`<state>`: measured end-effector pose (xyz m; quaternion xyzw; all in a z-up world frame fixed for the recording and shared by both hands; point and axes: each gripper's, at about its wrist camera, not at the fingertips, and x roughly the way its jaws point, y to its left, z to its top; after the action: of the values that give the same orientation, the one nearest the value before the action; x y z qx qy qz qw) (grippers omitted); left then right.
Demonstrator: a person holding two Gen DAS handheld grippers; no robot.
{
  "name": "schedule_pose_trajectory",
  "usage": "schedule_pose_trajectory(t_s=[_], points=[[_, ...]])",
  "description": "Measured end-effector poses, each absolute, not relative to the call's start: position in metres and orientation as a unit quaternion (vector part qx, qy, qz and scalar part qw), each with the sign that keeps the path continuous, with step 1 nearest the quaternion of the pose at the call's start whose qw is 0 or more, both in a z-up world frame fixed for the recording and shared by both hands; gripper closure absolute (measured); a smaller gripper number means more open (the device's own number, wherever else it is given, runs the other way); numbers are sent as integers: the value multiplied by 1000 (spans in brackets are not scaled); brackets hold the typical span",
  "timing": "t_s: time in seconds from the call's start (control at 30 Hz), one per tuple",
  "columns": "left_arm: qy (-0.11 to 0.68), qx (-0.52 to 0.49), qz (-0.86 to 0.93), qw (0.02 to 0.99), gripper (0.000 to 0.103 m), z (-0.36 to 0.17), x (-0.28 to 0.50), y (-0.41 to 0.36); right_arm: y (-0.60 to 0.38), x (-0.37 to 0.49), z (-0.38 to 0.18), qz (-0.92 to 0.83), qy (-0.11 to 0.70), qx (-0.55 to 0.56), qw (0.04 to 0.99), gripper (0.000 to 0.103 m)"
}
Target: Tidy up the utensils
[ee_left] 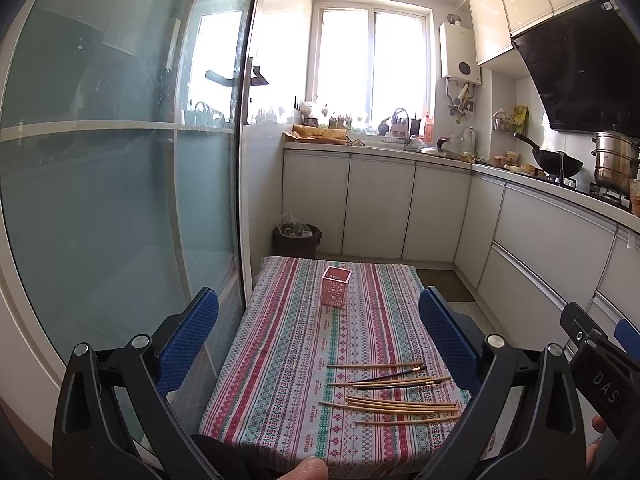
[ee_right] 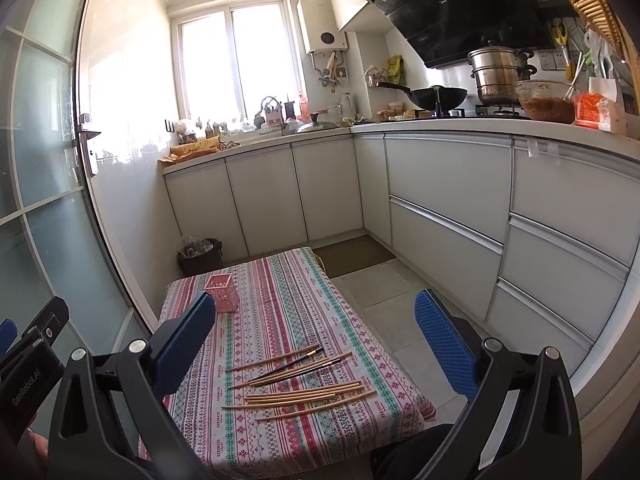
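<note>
Our left gripper point(ee_left: 318, 344) and right gripper point(ee_right: 316, 344) gape wide, empty; chopsticks point(ee_left: 394, 404) (brushes among them) crowd the worktop's point(ee_left: 280, 360) near-right edge, partly hidden.

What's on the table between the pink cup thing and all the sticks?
Nothing. Between the pink holder and the pile of chopsticks and brushes there is only bare striped tablecloth. Both wrist views show that empty stretch.

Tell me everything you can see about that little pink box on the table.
The pink holder is a small square cup, seemingly plastic, its walls pierced with a lacy cut-out pattern. It stands upright, open-topped, looking empty, on the striped tablecloth toward the table's far end, apart from the chopsticks and brushes. Nothing touches it but the cloth.
</note>
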<state>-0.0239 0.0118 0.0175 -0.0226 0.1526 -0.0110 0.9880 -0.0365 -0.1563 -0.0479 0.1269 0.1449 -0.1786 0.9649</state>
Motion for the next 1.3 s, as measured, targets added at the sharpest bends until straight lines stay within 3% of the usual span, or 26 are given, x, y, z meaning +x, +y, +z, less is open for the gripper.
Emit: schedule_pose_trajectory(t_s=[1.0, 1.3], points=[[156, -20, -12, 988, 7, 18, -24, 8, -159, -30, -53, -172, 156, 136, 963, 5], [206, 20, -17, 978, 7, -8, 22, -18, -192, 1, -86, -181, 193, 179, 948, 5]])
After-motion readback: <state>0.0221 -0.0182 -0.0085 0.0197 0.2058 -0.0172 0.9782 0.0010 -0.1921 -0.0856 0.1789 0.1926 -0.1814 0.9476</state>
